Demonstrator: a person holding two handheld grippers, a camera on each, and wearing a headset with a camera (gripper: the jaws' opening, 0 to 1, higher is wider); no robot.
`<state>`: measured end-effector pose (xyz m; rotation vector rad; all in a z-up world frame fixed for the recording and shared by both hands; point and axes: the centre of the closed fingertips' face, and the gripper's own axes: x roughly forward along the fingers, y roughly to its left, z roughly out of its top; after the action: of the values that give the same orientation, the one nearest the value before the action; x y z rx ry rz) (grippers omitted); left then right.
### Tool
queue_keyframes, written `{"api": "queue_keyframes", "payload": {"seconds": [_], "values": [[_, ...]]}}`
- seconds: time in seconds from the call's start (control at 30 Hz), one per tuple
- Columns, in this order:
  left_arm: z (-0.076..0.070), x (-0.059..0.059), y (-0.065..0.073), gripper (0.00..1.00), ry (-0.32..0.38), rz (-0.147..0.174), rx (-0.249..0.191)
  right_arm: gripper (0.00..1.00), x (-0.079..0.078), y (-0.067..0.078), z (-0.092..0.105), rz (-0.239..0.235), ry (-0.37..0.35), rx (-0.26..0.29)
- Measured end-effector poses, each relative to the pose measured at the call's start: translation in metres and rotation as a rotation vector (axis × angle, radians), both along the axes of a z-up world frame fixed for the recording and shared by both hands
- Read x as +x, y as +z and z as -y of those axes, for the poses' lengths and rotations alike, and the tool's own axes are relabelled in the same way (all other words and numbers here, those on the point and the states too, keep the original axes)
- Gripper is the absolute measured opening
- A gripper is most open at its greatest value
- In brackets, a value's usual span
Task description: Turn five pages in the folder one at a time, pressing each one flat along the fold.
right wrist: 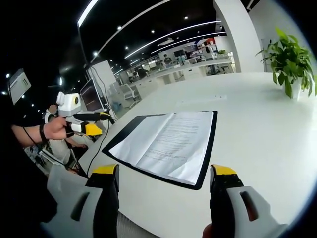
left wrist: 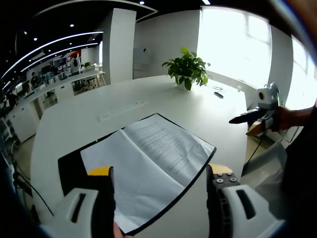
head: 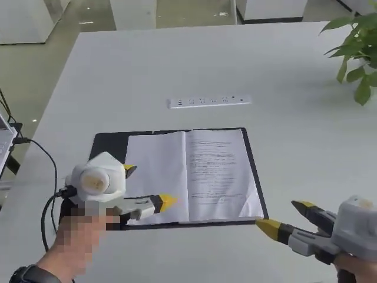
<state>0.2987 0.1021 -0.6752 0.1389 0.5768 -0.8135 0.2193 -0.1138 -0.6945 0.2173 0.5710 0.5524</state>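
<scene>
One folder (head: 194, 174) lies open on the table (head: 283, 118), fold running near-to-far, long axis side-to-side. Two grippers, both gaping wide: left gripper (head: 148, 186) over its near-left corner, right gripper (head: 284, 216) just off the near-right.

The left tool (left wrist: 161, 170) rises from the bottom edge, its two yellow-tipped jaws wide apart. Beyond them an open black folder (left wrist: 148, 153) lies flat on a white surface (left wrist: 198, 106), with white pages, the farther one printed. Behind it sits a white power strip (left wrist: 121, 110), and farther off a potted plant (left wrist: 186, 69). At right, a hand holds the right tool (left wrist: 243, 124).
</scene>
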Motion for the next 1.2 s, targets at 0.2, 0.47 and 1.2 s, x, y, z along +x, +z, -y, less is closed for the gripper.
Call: {"api": "queue_keyframes", "payload": {"seconds": [0.2, 0.47, 1.2], "values": [[0.029, 0.006, -0.008, 0.75, -0.052, -0.011, -0.010, 0.74, -0.003, 0.001, -0.002, -0.002, 0.002, 0.004], [0.070, 0.010, -0.015, 0.74, -0.110, -0.020, -0.012, 0.74, -0.003, 0.000, -0.002, -0.009, 0.005, -0.004], [0.194, 0.006, -0.090, 0.72, -0.253, -0.079, 0.090, 0.72, -0.012, -0.007, 0.017, -0.054, -0.009, 0.030]]}}
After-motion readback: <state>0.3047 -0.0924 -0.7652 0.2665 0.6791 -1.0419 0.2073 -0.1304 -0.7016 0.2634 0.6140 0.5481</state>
